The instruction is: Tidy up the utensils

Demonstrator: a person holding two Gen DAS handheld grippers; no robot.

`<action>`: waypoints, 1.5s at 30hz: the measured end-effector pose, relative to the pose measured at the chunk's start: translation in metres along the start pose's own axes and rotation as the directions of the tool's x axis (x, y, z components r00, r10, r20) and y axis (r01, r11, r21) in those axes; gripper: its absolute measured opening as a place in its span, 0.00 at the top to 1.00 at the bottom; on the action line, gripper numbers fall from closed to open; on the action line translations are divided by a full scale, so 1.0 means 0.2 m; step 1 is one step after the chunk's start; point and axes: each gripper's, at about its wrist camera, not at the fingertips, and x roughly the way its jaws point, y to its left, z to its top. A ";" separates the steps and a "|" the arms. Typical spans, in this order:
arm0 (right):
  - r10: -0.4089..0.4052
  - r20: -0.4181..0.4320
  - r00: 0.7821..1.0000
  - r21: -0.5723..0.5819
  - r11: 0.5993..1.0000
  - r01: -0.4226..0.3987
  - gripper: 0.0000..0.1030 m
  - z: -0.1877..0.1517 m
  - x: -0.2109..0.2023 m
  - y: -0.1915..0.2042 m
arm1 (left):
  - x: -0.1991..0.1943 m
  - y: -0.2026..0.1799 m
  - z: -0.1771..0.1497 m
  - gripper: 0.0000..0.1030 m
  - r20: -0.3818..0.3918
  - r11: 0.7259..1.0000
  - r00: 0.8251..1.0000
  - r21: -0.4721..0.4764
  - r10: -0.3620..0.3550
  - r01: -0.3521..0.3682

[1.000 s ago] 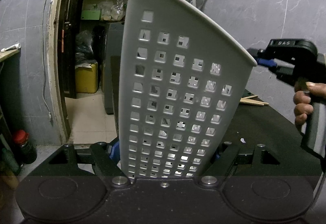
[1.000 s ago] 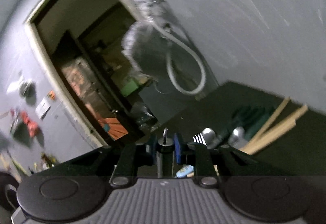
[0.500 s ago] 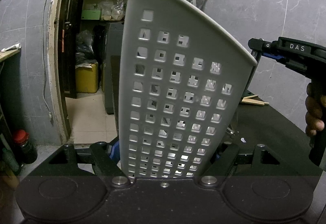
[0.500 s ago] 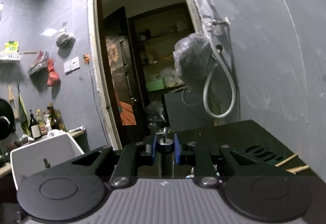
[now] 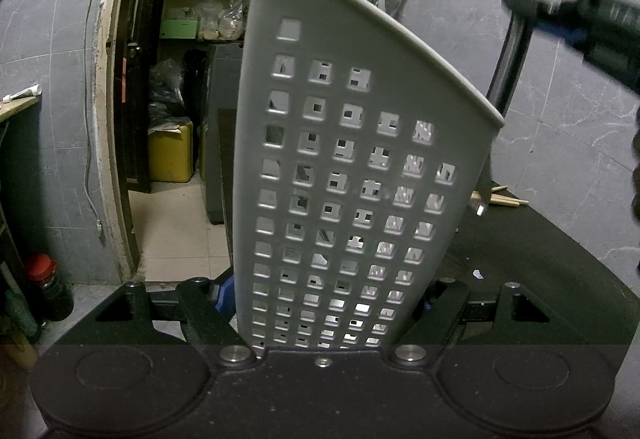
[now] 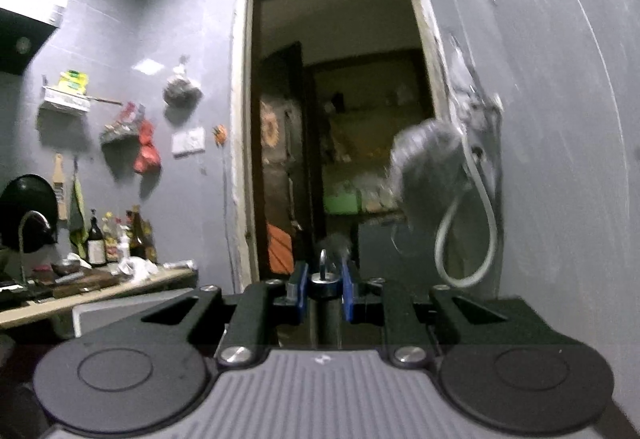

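Left wrist view: at far left a grey tiled wall, then an open doorway [image 5: 176,87] with a yellow canister [image 5: 170,153] on its floor. In the centre the left gripper [image 5: 324,303] is clamped on the base of a grey perforated utensil holder [image 5: 352,167], whose slanted rim rises to the top of the frame. Just right of the holder a black-handled utensil [image 5: 510,55] hangs down behind its rim, gripped at the upper right by the blurred right gripper [image 5: 532,5]. Wooden chopsticks [image 5: 500,198] lie on the dark table [image 5: 540,259] at mid right.

Right wrist view: a cluttered counter [image 6: 104,287] sits at lower left, the doorway [image 6: 332,127] at centre, a hose [image 6: 476,223] on the wall at right. At bottom centre the right gripper [image 6: 325,289] has its blue pads [image 6: 301,293] closed narrowly on the utensil's handle end [image 6: 325,285].
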 end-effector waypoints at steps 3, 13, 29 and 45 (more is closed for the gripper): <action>0.043 0.061 0.997 -0.022 0.999 -0.042 0.81 0.10 -0.04 0.05 | 0.00 0.00 0.00 0.24 0.000 1.000 1.000 0.000 0.000 0.000; 0.208 0.206 0.956 -0.134 0.974 -0.183 0.81 0.38 -0.04 0.30 | 0.00 0.00 0.00 0.24 0.000 1.000 1.000 -0.001 0.002 -0.002; 0.275 0.098 0.956 -0.056 0.961 -0.271 0.81 0.25 0.21 0.35 | 0.00 0.00 0.00 0.24 -0.001 1.000 1.000 -0.003 0.001 -0.001; 0.251 -0.088 0.964 -0.007 0.967 -0.253 0.80 0.00 0.26 0.28 | 0.00 0.00 0.00 0.24 -0.003 1.000 1.000 -0.002 0.006 -0.006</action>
